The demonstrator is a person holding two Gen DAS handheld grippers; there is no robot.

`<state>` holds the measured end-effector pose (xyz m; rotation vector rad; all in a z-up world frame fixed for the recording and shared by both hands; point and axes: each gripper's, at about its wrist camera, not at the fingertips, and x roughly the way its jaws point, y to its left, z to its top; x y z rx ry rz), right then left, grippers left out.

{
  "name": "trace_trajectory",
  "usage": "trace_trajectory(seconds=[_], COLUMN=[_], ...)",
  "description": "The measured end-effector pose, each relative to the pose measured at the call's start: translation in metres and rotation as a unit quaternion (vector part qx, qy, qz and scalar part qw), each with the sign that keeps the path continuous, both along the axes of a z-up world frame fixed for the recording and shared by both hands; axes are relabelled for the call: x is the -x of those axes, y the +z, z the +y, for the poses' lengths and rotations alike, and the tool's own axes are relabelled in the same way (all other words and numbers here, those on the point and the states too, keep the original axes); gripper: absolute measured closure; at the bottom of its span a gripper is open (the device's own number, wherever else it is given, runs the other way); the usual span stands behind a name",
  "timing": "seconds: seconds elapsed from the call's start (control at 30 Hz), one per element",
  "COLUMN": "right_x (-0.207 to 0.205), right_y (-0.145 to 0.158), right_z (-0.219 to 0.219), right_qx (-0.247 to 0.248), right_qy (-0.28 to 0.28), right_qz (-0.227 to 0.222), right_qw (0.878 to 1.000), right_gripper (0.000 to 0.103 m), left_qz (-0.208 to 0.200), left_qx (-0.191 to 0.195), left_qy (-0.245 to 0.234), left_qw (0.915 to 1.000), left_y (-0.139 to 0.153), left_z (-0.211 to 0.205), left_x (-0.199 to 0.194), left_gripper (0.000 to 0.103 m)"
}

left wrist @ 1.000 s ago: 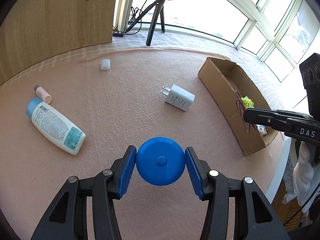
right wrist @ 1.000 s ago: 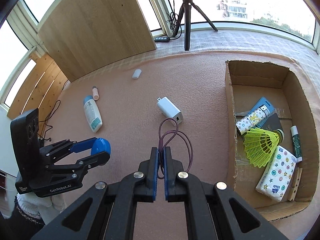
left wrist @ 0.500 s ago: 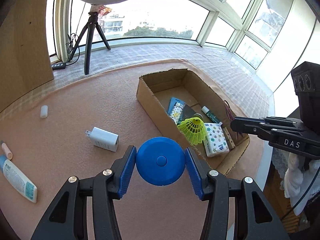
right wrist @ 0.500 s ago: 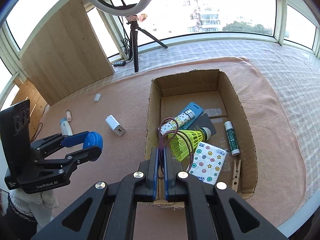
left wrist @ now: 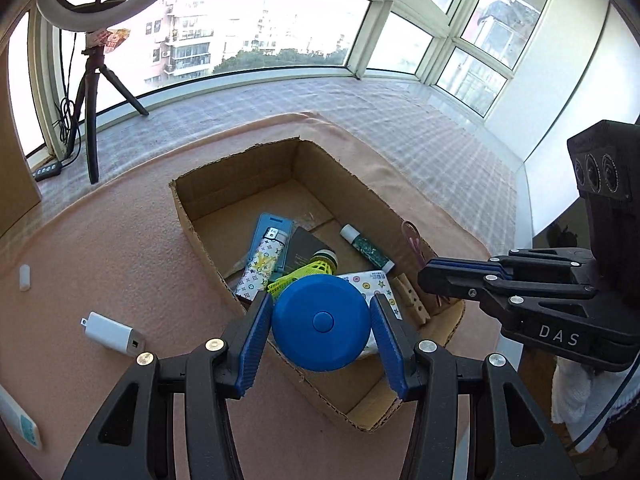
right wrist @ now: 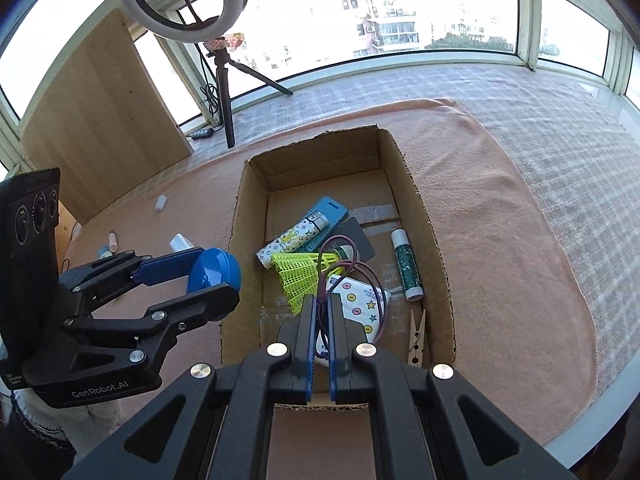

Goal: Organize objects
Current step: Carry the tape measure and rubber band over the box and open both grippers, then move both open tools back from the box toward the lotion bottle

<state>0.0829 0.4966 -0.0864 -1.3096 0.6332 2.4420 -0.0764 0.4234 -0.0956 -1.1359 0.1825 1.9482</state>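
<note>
My left gripper [left wrist: 320, 304] is shut on a blue round disc [left wrist: 320, 322], held above the near left corner of the open cardboard box [left wrist: 200, 232]. In the right wrist view the same disc [right wrist: 214, 270] hangs just left of the box wall [right wrist: 416, 200]. My right gripper [right wrist: 320, 300] is shut on a purple cord loop [right wrist: 352, 276], which dangles over the near half of the box. Inside lie a yellow shuttlecock [right wrist: 298, 276], a patterned tube [right wrist: 292, 240], a glitter stick [right wrist: 406, 268], a dotted tissue pack [right wrist: 360, 300] and a clothespin [right wrist: 416, 332].
On the pink mat left of the box lie a white charger [left wrist: 114, 334], a small white piece [left wrist: 25, 278] and a lotion bottle [left wrist: 20, 424]. A ring light tripod [left wrist: 92, 112] and a wooden board [right wrist: 100, 120] stand at the back. The table edge runs close on the right.
Both grippers have swung rightward from over the mat to above the box, still gripping the disc and the cord loop. The charger and bottle have slid to the left of view.
</note>
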Motion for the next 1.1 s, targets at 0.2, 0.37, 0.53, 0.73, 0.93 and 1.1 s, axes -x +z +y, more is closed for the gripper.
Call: trace_trajectory(seconds=[0.2,0.37,0.53,0.73,0.93,1.1], right_x=[-0.004,-0.008,-0.011,-0.006,0.007,0.024], right_y=[-0.004,-0.005,0.001,0.002,0.002,0.003], right_z=[0.007,0.019,0.017,0.012,-0.003,-0.021], right_qx=[-0.001,0.018,0.008,0.010,0.010,0.009], right_qy=[-0.002,-0.023,-0.025,-0.017,0.000,0.023], right_qz=[-0.004,-0.004,0.003,0.005,0.005,0.005], right_qw=[1.000,1.000,1.000,1.000,1.000,1.000], right_gripper=[0.098,0.068,0.064,0.064,0.064,0.064], left_qz=[-0.009,-0.018,-0.019,-0.016,-0.018,-0.015], left_qx=[0.005,0.007,0.005,0.011,0.013,0.015], left_qy=[-0.007,0.003,0.021,0.035,0.062,0.102], left_qw=[0.9999,0.9998,0.9996,0.9992,0.9978,0.9945], left_y=[-0.004,-0.007,-0.006,-0.007,-0.008,-0.005], left_z=[0.012,0.010,0.000,-0.017,-0.048,-0.088], left_x=[0.001,0.004,0.007,0.003,0.006,0.009], left_gripper=[0.049,0.029,0.029,0.029,0.029,0.029])
